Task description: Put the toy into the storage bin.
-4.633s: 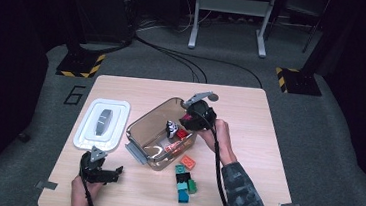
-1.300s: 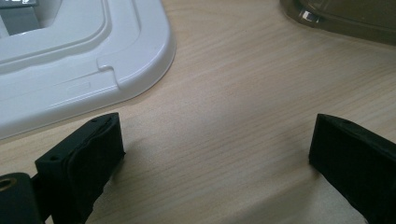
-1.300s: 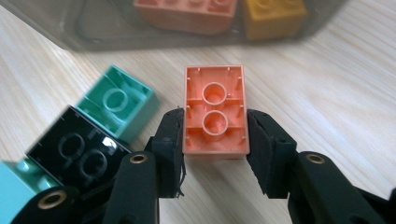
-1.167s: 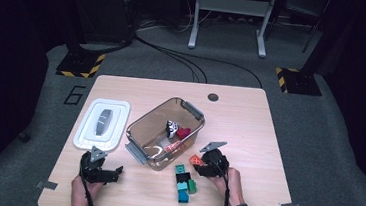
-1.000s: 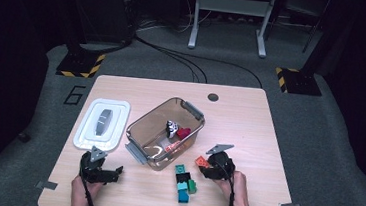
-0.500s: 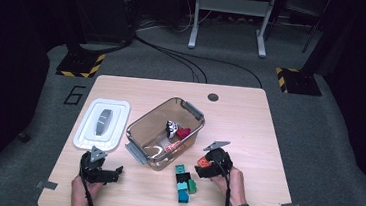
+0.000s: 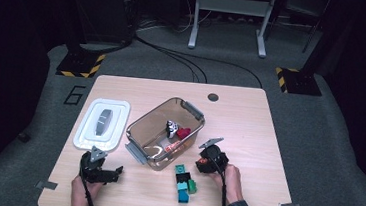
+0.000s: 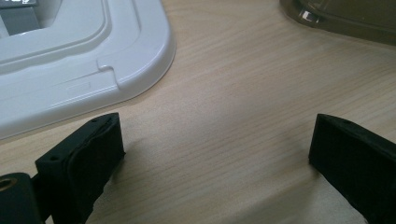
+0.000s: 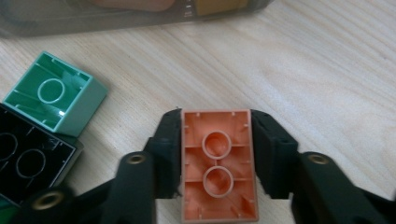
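My right gripper (image 9: 218,154) is shut on an orange two-stud brick (image 9: 218,186), hollow underside facing the camera. Its jaws have just been closing, and the pads now press on the brick's long sides. In the high view this gripper (image 7: 205,162) sits low on the table, just right of a cluster of loose bricks (image 7: 184,181). A mint-green brick (image 9: 53,95) and a black brick (image 9: 28,163) lie to the left of the jaws. My left gripper (image 7: 109,172) rests near the front left edge, open, with bare tabletop between its fingers (image 8: 79,163).
A clear brown bin (image 7: 141,129) stands mid-table with a few small pieces inside. Its white lid (image 7: 101,126) lies flat to the left, close to the left gripper. The wooden table (image 7: 250,119) has bare room at the right and back.
The right gripper, over the bin several seconds ago, now sits low by the loose bricks and has edged slightly left. The left gripper has not moved.
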